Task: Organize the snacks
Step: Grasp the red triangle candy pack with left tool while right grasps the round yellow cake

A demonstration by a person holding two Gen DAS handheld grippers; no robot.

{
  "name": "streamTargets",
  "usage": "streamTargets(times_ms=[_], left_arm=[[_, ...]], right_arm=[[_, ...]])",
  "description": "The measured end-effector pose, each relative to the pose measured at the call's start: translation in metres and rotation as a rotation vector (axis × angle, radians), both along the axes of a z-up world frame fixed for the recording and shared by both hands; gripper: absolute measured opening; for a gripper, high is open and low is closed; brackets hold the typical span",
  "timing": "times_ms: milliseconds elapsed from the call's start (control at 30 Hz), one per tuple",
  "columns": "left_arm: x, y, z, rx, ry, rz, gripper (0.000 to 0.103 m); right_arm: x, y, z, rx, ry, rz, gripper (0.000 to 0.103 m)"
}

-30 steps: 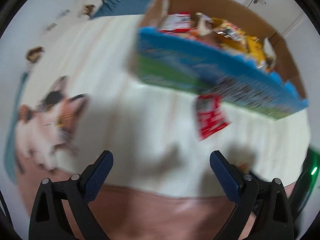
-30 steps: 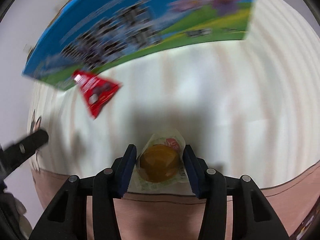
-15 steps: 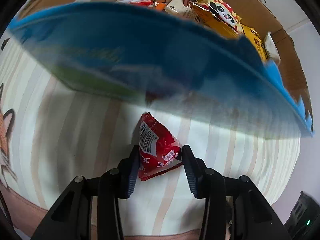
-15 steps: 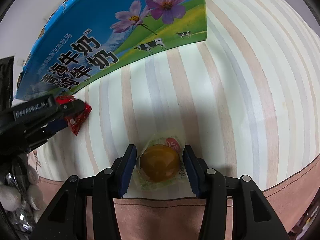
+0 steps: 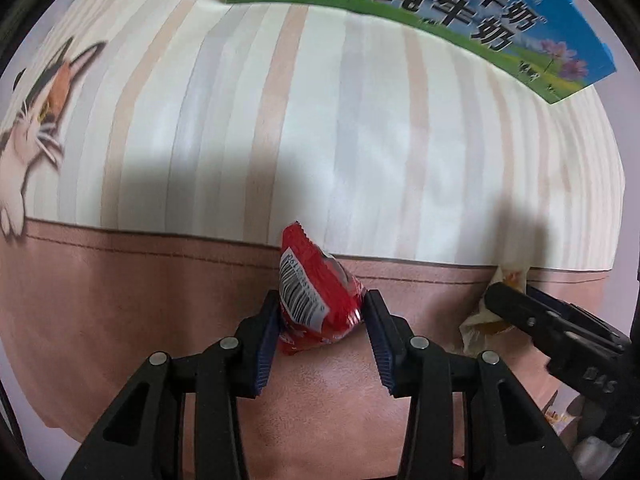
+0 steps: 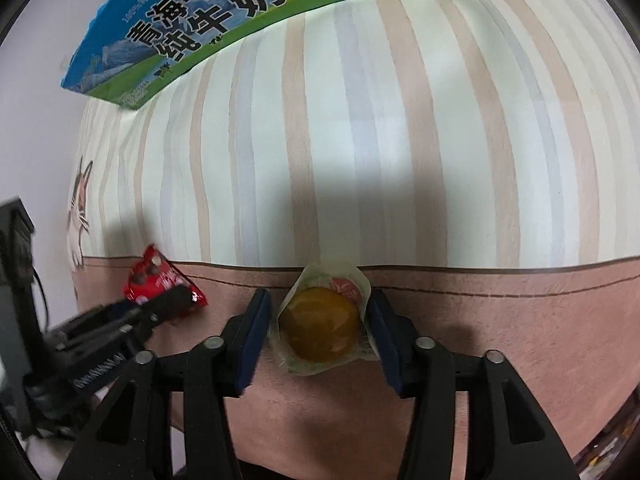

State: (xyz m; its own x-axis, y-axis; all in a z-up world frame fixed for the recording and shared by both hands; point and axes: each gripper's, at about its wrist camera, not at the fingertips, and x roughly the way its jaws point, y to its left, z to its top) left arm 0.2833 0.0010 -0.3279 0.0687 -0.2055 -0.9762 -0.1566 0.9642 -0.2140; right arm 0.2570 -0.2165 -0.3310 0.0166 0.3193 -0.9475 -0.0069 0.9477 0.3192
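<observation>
Red snack packet (image 5: 314, 296) clamped in left tongs (image 5: 320, 320); right tongs (image 6: 320, 320) clamp orange jelly cup (image 6: 322, 330).

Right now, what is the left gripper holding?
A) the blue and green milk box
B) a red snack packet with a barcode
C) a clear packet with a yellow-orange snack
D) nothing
B: the left gripper has its jaws closed on the red snack packet, barcode facing the camera.

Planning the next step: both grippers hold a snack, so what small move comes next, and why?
Probably carry both toward the milk box: the left gripper grips the red packet, the right gripper the wrapped yellow snack, both over the cloth's pink border.
</observation>
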Motion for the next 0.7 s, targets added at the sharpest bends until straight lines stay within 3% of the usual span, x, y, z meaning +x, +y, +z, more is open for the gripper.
streamTargets(times_ms=[33, 100, 233, 367, 600, 700], left_arm=[[0.001, 0.0, -0.003, -0.001, -0.003, 0.005, 0.042], [0.003, 0.002, -0.01, -0.015, -0.003, 0.026, 0.046], [0.012, -0.001, -0.018, -0.003, -0.002, 0.025, 0.054], [0.015, -0.003, -0.02, 0.016, -0.017, 0.031, 0.054], [-0.002, -0.03, -0.015, 0.052, -0.04, 0.037, 0.043], [-0.004, -0.033, -0.008, 0.066, -0.052, 0.03, 0.041]], right_arm=[[-0.001, 0.001, 0.0, 0.024, 0.005, -0.01, 0.075], [0.0, 0.002, 0.001, 0.033, 0.006, -0.02, 0.081], [-0.008, 0.014, -0.002, -0.02, -0.006, -0.008, 0.081], [-0.015, 0.022, -0.002, -0.044, -0.032, -0.014, 0.081], [-0.026, 0.037, -0.008, -0.162, -0.092, 0.023, 0.062], [-0.03, 0.041, -0.007, -0.174, -0.117, 0.03, 0.06]])
